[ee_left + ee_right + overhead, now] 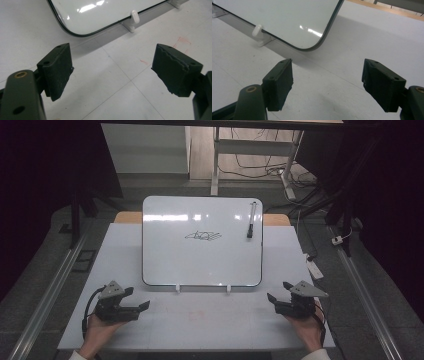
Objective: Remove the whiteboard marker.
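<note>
At the left of the high view, the left tool (131, 299) rests low over the near part of the white table (200, 320), held in the person's left hand (97, 330). Its jaws stand wide apart with nothing between them. They point toward the middle of the table. In the left gripper view the two black jaws frame bare table surface, and the rounded near-left corner of the whiteboard (100, 12) lies just beyond them, up and slightly left of the gap, clear of both pads. A small white clip foot (133, 18) holds the board's lower edge there.

The whiteboard (202, 240) sits in the middle of the table, propped on two white feet at its near edge, tilted back away from the person. A small black scribble (203, 236) marks its centre. Near the board's right edge a marker (251, 219) lies on the surface, roughly lengthwise along that edge, with its dark cap end nearer the person. Both tools are well apart from the marker and the scribble; the board's near edge lies between them and these.

At the right, the right tool (279, 299) is held in the right hand (307, 330), also low over the near table, jaws spread wide and empty, aimed inward. In the right gripper view the board's near-right corner (312, 37) lies just past the jaws, up and left of the gap, untouched, with another white foot (258, 31) farther along its edge.
</note>
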Tool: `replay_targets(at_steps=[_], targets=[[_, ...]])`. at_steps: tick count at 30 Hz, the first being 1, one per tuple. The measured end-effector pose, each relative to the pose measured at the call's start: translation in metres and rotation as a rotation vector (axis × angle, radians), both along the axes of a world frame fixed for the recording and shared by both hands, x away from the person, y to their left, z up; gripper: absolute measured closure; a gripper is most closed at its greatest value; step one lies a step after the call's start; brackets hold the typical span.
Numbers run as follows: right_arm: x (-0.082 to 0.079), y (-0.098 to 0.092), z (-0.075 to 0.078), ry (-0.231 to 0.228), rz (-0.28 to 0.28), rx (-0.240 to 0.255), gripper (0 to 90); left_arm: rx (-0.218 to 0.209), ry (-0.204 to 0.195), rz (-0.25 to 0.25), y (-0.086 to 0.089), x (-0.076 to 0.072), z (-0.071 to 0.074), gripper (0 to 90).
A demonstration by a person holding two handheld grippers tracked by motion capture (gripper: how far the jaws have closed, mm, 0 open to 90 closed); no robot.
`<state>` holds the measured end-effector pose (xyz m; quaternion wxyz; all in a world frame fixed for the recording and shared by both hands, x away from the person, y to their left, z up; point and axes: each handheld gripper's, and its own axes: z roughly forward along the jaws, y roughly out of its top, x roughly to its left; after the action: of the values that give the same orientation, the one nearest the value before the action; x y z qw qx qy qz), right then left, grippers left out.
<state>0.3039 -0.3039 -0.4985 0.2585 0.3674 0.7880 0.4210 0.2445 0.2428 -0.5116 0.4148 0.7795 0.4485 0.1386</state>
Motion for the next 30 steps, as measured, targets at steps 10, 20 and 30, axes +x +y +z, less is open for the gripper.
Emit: replay_targets(at_steps=[10,20,30], targets=[[0.0,0.009,0.02,-0.03,-0.013,0.034,26.0,-0.012,0.007,-0.005,0.001,0.0,0.0,17.8],[0.059,0.05,0.1,-0.066,-0.068,0.099,31.9,0.004,0.01,-0.015,-0.002,0.001,-0.001,18.0],[0.132,0.094,0.146,-0.072,-0.164,0.041,41.0,0.014,0.006,-0.012,-0.002,0.0,-0.001,18.0]])
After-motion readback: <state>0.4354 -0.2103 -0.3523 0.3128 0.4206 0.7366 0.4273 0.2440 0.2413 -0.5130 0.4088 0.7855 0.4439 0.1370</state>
